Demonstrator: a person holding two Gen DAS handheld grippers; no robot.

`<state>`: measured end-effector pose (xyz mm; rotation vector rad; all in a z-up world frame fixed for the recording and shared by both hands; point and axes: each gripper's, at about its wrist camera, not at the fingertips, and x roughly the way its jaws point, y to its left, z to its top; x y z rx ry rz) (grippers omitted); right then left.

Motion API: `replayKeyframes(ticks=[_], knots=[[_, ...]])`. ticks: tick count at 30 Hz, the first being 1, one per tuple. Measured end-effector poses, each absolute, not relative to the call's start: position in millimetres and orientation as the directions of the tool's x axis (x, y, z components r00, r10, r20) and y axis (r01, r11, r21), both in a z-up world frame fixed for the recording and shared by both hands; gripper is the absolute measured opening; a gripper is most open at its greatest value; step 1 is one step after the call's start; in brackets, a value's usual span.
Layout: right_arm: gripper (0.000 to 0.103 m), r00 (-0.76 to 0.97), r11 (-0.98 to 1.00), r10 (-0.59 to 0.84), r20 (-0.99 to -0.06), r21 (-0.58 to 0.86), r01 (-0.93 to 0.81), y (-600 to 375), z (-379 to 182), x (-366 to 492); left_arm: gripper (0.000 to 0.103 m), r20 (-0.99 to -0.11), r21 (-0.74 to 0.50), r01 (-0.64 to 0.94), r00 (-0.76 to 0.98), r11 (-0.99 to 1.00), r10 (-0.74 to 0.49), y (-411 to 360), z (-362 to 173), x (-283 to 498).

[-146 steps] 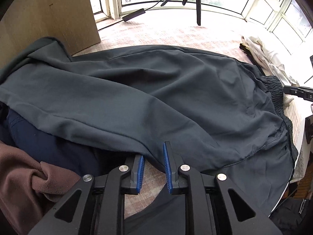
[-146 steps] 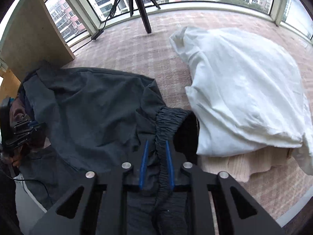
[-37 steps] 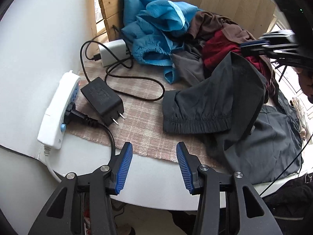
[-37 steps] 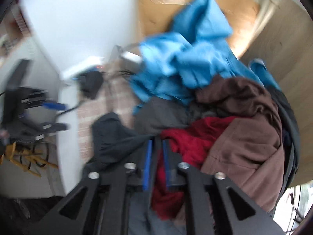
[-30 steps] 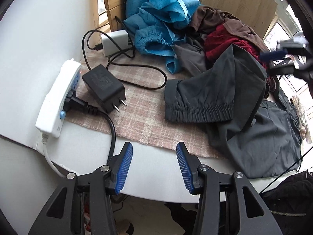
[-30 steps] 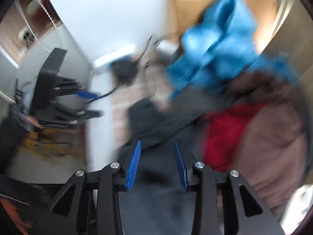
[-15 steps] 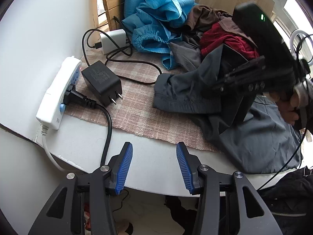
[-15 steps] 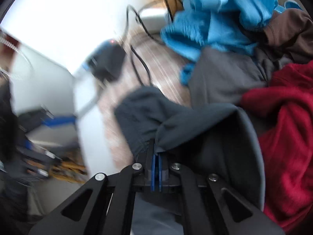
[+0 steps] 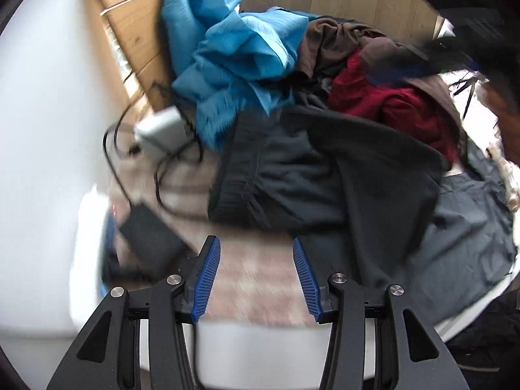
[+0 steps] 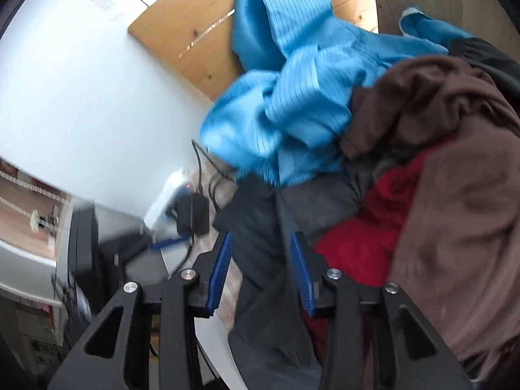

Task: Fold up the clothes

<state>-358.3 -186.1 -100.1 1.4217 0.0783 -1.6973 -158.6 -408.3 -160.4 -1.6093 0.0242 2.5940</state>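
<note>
While my right gripper (image 10: 260,266) is opening its jaws, a fold of the dark grey pants (image 10: 260,260) hangs between them, but the pads are not pressing on it. My left gripper (image 9: 256,276) is open with nothing in it, above the checked cloth (image 9: 260,273). The pants lie on that cloth beside the pile of blue (image 9: 234,52), brown (image 10: 455,195) and red clothes (image 9: 390,107).

Dark grey trousers (image 9: 325,175) | bright blue garment with fine dark pinstripes (image 10: 302,97) | deep red top (image 9: 390,107) | brown fleece (image 10: 455,195) | pink-and-beige checked cloth (image 9: 256,279) on white surface (image 9: 260,344) | black adapter (image 9: 149,237) | pale wood boards (image 10: 195,52) | blue ribbed pads on black grippers (image 9: 256,279)
</note>
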Motion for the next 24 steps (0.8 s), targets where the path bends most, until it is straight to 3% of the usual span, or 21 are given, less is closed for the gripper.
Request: replayKeyframes(ticks=[5, 9, 12, 17, 24], knots=[[0.037, -0.049, -0.618, -0.587, -0.808, 0.408, 0.672, -112.4, -88.8, -327.9, 0.045, -0.902, -0.04, -0.052, -0.427, -0.998, 0.058, -413.8, -149.7, -195.9], [0.037, -0.249, -0.72, -0.551, -0.797, 0.303, 0.625, -26.7, -60.7, -322.5, 0.045, -0.852, -0.053, -0.15, -0.508, -0.987, 0.123, -382.3, -102.2, -215.4], [0.037, -0.331, -0.8, -0.514, -0.791, 0.303, 0.518, 40.0, -44.4, -334.4, 0.045, -0.819, -0.033, -0.243, -0.55, -0.97, 0.165, -347.4, -63.8, -249.4], [0.037, -0.486, -0.908, -0.371, -0.791, 0.198, 0.37, 133.9, -9.6, -339.5, 0.046, -0.792, -0.007, -0.385, -0.562, -0.923, 0.24, -289.8, -25.7, -328.4], [0.037, -0.539, -0.975, -0.178, -0.823, 0.076, 0.207, 231.8, 9.0, -346.2, 0.047, -0.844, 0.089, -0.556, -0.483, -0.827, 0.234, -207.4, -39.8, -418.8]])
